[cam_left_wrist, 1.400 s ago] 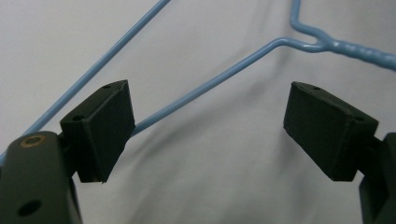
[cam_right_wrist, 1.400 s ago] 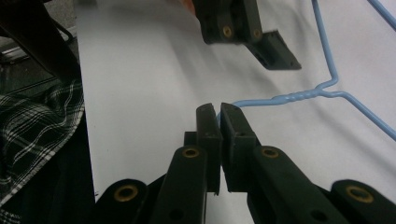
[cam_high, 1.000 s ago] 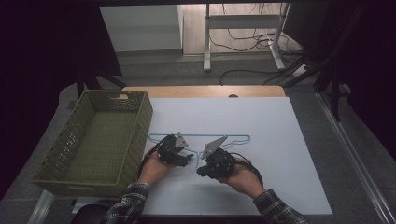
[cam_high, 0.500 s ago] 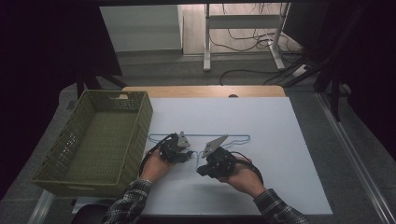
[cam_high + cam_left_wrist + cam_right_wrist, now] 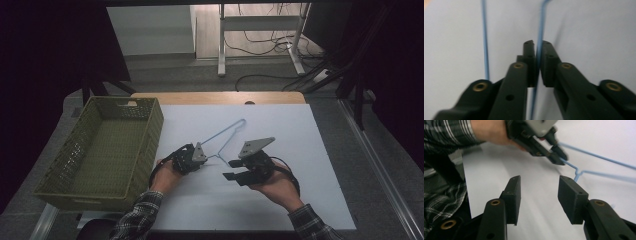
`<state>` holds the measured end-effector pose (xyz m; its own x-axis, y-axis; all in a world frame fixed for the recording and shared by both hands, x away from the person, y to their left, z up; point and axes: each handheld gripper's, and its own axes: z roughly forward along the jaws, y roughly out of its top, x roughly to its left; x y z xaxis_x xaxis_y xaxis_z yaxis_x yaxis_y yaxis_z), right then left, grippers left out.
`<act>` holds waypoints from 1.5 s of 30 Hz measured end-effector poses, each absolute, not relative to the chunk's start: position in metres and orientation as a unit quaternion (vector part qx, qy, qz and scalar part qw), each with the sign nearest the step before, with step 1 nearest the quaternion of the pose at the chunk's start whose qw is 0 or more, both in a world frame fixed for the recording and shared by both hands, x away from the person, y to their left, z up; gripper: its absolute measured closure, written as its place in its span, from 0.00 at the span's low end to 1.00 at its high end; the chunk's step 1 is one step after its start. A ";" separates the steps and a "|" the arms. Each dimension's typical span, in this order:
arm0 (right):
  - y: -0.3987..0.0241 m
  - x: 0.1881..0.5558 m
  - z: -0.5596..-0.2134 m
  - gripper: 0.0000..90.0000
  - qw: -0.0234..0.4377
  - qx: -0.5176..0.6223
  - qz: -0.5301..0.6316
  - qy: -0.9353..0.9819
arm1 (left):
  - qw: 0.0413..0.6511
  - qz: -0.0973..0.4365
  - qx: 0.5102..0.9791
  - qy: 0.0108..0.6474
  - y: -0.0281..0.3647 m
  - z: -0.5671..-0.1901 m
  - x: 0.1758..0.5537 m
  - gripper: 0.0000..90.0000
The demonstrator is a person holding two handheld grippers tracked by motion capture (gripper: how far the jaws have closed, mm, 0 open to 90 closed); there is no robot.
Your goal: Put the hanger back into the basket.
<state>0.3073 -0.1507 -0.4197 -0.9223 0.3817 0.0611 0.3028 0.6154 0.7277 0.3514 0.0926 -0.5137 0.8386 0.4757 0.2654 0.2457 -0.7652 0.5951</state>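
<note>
The hanger (image 5: 227, 136), a thin blue wire one, is on the white table (image 5: 300, 150), just right of the green basket (image 5: 107, 145) and apart from it. The left gripper (image 5: 192, 156) has its jaws nearly closed on one wire run; the left gripper view shows the blue wire (image 5: 539, 47) passing between the two pads, with a second run (image 5: 484, 40) off to the side. The right gripper (image 5: 235, 170) hovers just beside the wire with its jaws wide and nothing between them. By the look of it the hanger is very light, springy rather than rigid, and smooth, so a pinch on one wire could let it swing or twist about the grip; a second hold near the kinked neck (image 5: 577, 173) or on another straight run would likely steady it. Its far end appears raised off the table, though that is hard to confirm. Its long axis runs diagonally, from the left gripper up toward the far right, where the wire bends at a rounded corner (image 5: 243, 120).
</note>
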 end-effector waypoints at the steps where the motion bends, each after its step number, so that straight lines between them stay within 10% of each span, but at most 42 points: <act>1: -0.151 0.307 -0.420 0.59 0.050 0.191 0.395 0.897 | 0.281 0.205 0.917 0.197 0.093 -0.514 0.351 0.96; 16: -0.198 0.300 -0.403 0.59 0.071 0.225 0.431 0.871 | 0.378 0.161 0.866 0.284 0.113 -0.482 0.360 0.97; 45: -0.162 0.319 -0.396 0.69 0.157 0.236 0.479 0.830 | 0.460 0.083 0.840 0.274 0.106 -0.446 0.333 0.97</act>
<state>0.3194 -0.1623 -0.3956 -0.8391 0.5428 -0.0341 0.2420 0.4287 0.8704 0.3327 0.1062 -0.4457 0.8362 0.5366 -0.1132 0.3843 -0.4260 0.8190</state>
